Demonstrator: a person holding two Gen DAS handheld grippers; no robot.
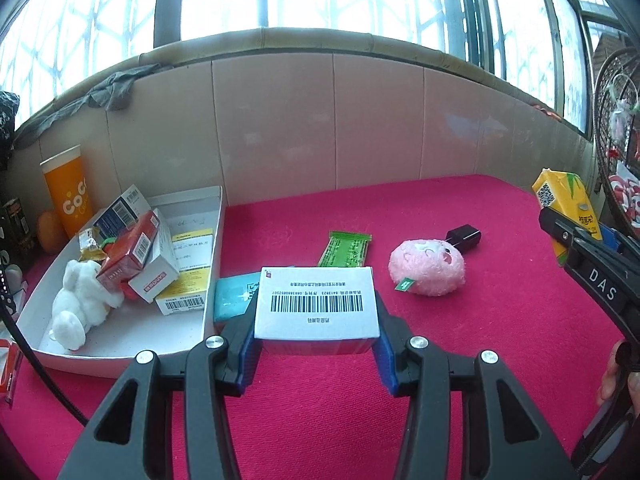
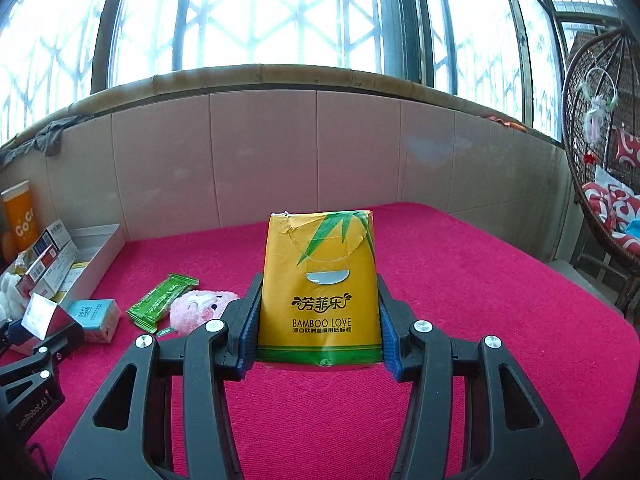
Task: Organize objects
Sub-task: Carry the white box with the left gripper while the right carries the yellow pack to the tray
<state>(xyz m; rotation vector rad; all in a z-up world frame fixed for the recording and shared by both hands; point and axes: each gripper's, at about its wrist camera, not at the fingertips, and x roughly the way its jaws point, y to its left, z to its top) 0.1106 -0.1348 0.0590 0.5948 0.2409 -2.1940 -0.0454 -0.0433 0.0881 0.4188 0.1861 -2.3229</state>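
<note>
"BAMBOO LOVE" tissue pack [image 2: 318, 288] clamped in right gripper [image 2: 318, 320], barcoded box [image 1: 316, 304] in left gripper [image 1: 316, 320]

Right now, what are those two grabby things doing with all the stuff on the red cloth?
A person is tidying up. The left hand-held gripper holds a white barcode box, near the white tray already filled with boxes and a white plush toy. The right hand-held gripper holds a yellow tissue pack. A pink plush toy, green snack bar and blue packet lie on the cloth.
</note>
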